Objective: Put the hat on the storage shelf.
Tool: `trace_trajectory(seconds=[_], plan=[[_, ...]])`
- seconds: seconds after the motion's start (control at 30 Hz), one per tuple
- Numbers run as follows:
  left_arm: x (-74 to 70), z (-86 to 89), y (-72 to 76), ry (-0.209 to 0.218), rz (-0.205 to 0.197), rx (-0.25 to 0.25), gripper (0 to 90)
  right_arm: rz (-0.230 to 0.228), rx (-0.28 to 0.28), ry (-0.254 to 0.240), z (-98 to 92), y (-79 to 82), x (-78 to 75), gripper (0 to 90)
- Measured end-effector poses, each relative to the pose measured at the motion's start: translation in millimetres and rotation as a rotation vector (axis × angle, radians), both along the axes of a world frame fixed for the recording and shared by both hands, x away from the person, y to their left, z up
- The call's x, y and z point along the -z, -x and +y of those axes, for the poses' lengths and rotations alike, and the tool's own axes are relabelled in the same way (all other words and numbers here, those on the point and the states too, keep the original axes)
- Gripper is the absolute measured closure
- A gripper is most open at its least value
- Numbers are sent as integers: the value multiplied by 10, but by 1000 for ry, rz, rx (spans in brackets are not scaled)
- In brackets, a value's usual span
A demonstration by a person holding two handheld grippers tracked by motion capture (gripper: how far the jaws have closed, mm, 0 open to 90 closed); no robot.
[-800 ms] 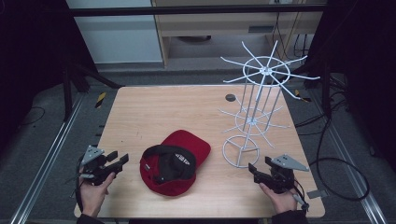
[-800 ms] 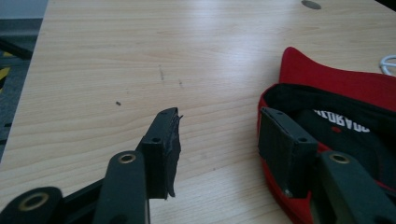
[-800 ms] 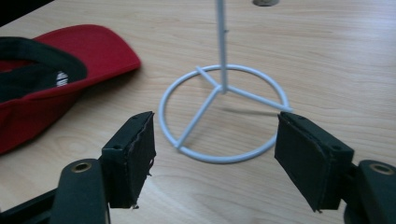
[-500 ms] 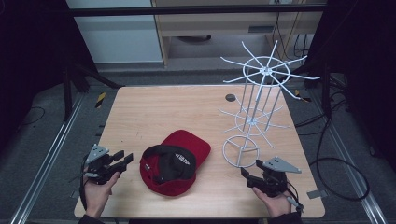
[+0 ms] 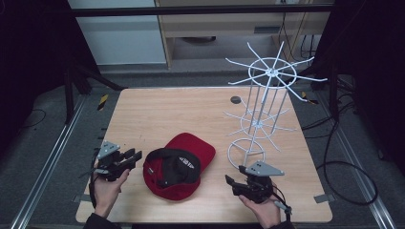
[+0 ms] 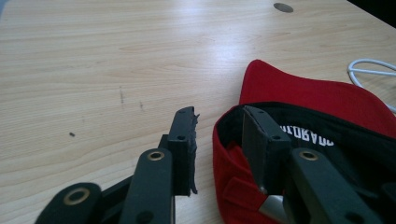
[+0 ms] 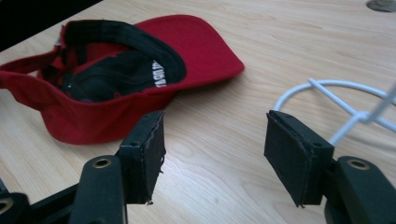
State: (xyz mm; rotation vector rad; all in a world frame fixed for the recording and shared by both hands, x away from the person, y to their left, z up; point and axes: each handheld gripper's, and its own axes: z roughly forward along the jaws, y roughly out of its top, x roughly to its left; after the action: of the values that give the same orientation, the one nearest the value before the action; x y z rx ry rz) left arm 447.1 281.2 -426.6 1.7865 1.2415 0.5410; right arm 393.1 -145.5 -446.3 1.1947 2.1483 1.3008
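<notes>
Above, we see one wooden surface point(image 5: 157, 109) in a dark room, carrying one red cap point(image 5: 177, 164) near-centre and one white wire rack point(image 5: 260, 107) at right. The left gripper point(image 6: 219, 135) straddles the cap's rim, jaws apart. The right gripper point(image 7: 212, 140) gapes wide, empty, beside the rack's base ring point(image 7: 327, 91).

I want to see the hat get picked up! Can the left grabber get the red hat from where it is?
Probably yes. The left gripper is open right beside the red cap, with its jaws either side of the cap's near edge in the left gripper view, and nothing lies between them.
</notes>
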Motion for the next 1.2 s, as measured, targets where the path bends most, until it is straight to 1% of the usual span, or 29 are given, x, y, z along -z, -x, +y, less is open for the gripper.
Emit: trace_trajectory(seconds=[0.03, 0.1, 0.13, 0.17, 0.2, 0.23, 0.3, 0.37, 0.43, 0.47, 0.5, 0.53, 0.6, 0.63, 0.67, 0.7, 0.77, 0.83, 0.87, 0.97, 1.03, 1.07, 1.2], plan=[[0, 0, 0, 0, 0, 0, 647, 0, 0, 0, 0, 0, 0, 382], [28, -54, -41, -18, 12, 12, 651, -2, -13, -8, 63, -13, -16, 382], [37, -69, -53, -23, 13, 14, 656, -7, -23, -8, 132, -28, -23, 379], [46, -81, -64, -30, 15, 16, 656, -7, -23, -8, 132, -28, -23, 379], [62, -97, -80, -37, 21, 19, 664, -10, -37, 0, 206, -45, -26, 374], [73, -105, -88, -40, 26, 21, 664, -10, -37, 0, 206, -45, -26, 374], [116, -117, -110, -54, 43, 28, 674, -8, -63, 7, 313, -70, -31, 372], [132, -118, -114, -52, 48, 31, 677, -8, -69, 12, 351, -81, -32, 368], [162, -114, -111, -47, 65, 38, 697, 3, -90, 16, 454, -119, -29, 378], [162, -114, -111, -47, 65, 38, 703, 3, -90, 16, 454, -119, -29, 378], [171, -115, -109, -51, 70, 41, 714, 6, -106, 16, 518, -138, -25, 377], [181, -115, -107, -56, 77, 43, 714, 6, -106, 16, 518, -138, -25, 377], [211, -115, -105, -54, 94, 51, 754, 17, -117, 13, 618, -169, -19, 376], [211, -115, -105, -54, 94, 51, 763, 17, -117, 13, 618, -169, -19, 376], [217, -114, -103, -52, 99, 56, 763, 18, -120, 9, 648, -180, -15, 380], [223, -111, -101, -46, 104, 62, 778, 26, -128, -5, 707, -201, -5, 386], [227, -109, -101, -45, 108, 63, 783, 31, -132, -7, 730, -214, 0, 386], [242, -109, -102, -43, 118, 65, 792, 50, -129, -7, 783, -257, 15, 389], [254, -113, -102, -49, 130, 67, 788, 51, -128, -4, 789, -268, 20, 392], [267, -116, -98, -48, 137, 77, 766, 58, -119, -1, 805, -292, 36, 405], [284, -128, -90, -57, 146, 82, 765, 82, -113, 1, 830, -318, 72, 432], [287, -135, -85, -58, 150, 81, 765, 82, -113, 1, 830, -318, 72, 432], [307, -171, -79, -82, 164, 79, 765, 116, -118, 4, 866, -324, 126, 450]])
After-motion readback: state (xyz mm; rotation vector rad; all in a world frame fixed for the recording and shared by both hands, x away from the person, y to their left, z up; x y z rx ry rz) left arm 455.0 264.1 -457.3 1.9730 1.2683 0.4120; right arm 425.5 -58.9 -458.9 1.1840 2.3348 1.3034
